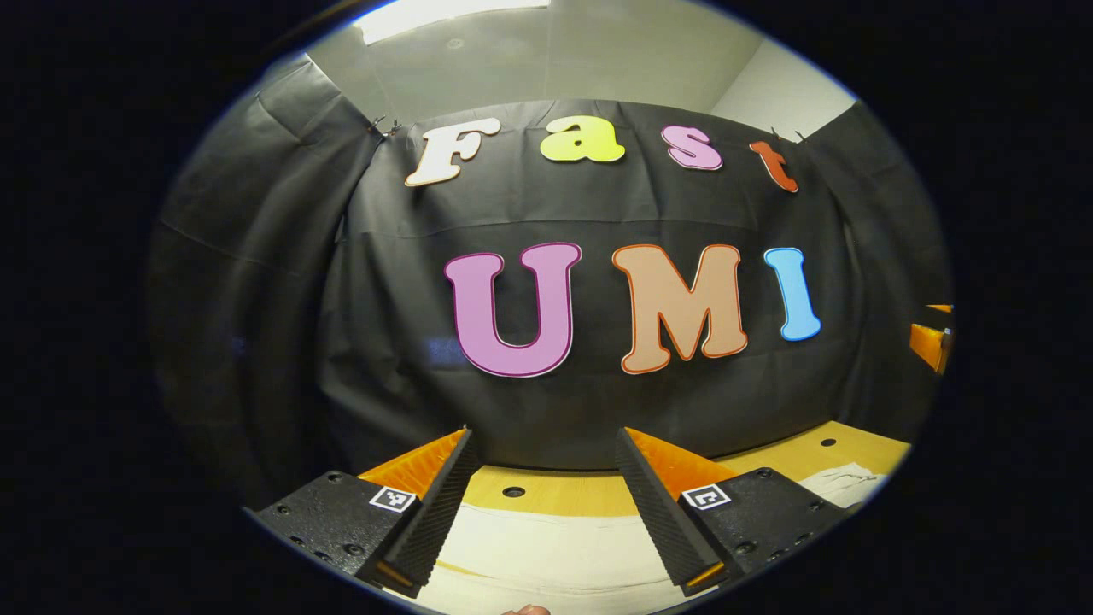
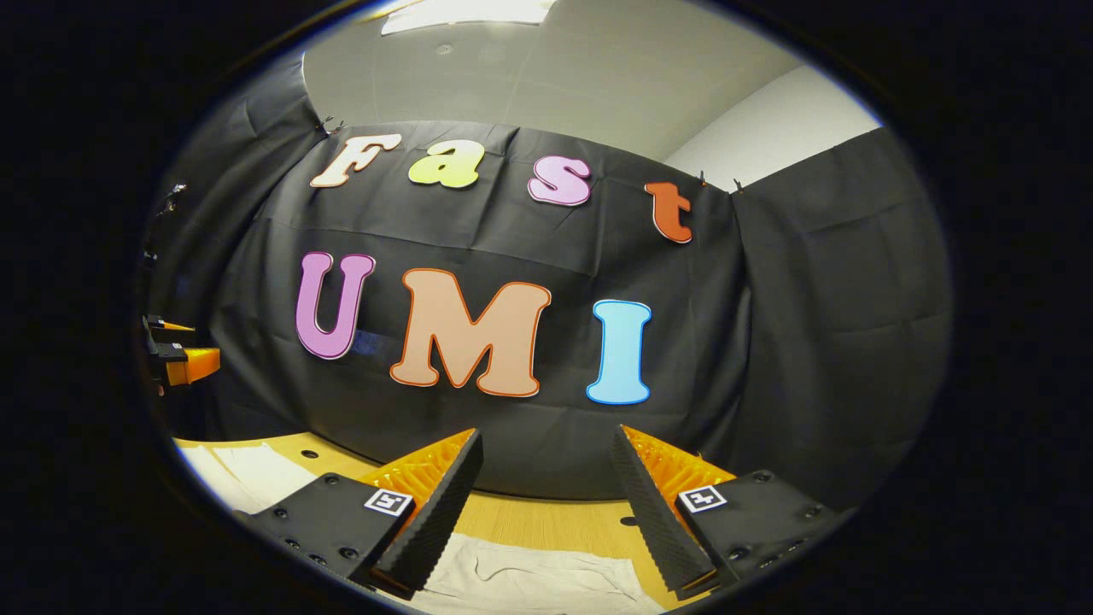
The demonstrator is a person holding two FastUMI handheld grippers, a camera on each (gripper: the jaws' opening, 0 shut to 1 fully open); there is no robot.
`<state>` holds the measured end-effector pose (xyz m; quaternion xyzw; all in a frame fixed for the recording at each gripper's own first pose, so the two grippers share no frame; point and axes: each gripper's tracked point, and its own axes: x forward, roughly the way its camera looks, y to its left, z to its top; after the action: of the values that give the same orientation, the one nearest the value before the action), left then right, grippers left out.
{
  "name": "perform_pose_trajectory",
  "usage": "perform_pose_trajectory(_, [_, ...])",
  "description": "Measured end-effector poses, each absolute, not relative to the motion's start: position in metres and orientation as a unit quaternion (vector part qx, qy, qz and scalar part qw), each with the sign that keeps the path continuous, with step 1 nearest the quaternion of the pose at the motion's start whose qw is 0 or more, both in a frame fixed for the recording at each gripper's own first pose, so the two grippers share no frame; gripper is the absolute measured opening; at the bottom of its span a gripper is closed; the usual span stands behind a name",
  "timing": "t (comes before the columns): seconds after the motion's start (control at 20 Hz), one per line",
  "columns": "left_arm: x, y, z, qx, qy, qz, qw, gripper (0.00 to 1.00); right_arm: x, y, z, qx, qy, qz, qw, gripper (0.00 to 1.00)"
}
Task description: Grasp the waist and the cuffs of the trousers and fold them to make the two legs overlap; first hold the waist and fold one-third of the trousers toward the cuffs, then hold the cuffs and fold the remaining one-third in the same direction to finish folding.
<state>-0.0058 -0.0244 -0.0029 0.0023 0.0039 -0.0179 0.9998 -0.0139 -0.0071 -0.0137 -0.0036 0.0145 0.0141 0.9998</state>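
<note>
The white trousers point(image 1: 546, 547) lie flat on the wooden table point(image 1: 564, 495), with another stretch of the cloth point(image 1: 845, 483) off to the right. My left gripper point(image 1: 543, 444) hovers over them, open, with nothing between its fingers. In the right gripper view the trousers point(image 2: 529, 581) show below my right gripper point(image 2: 546, 440), which is also open and holds nothing. More white cloth point(image 2: 239, 474) lies at the lower left there. How high either gripper is above the cloth is unclear.
The table top point(image 2: 529, 512) has small round holes and ends at the black cloth wall just behind. The other gripper shows at the far right edge point(image 1: 932, 342) of the left gripper view and at the far left edge point(image 2: 181, 357) of the right gripper view.
</note>
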Motion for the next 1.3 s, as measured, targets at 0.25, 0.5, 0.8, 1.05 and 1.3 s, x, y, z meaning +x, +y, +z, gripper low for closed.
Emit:
perform_pose_trajectory(0.25, [-0.006, -0.034, -0.002, 0.004, 0.005, -0.025, 1.0, 0.96, -0.016, -0.026, -0.024, -0.006, 0.024, 0.01, 1.0, 0.97])
perform_pose_trajectory(0.5, [-0.005, -0.044, -0.004, 0.002, 0.007, -0.031, 0.999, 0.96, -0.031, -0.044, -0.063, -0.085, 0.056, 0.02, 0.995, 0.97])
perform_pose_trajectory(0.8, [-0.007, -0.049, -0.011, 0.003, 0.015, -0.03, 0.999, 0.96, -0.068, -0.058, -0.105, -0.224, 0.082, 0.067, 0.969, 0.97])
perform_pose_trajectory(1.05, [-0.011, -0.051, -0.02, 0.003, 0.027, -0.023, 0.999, 0.96, -0.099, -0.068, -0.151, -0.321, 0.113, 0.122, 0.932, 0.99])
perform_pose_trajectory(1.3, [-0.016, -0.054, -0.025, 0.007, 0.033, -0.023, 0.999, 0.96, -0.136, -0.073, -0.211, -0.395, 0.159, 0.192, 0.884, 0.97])
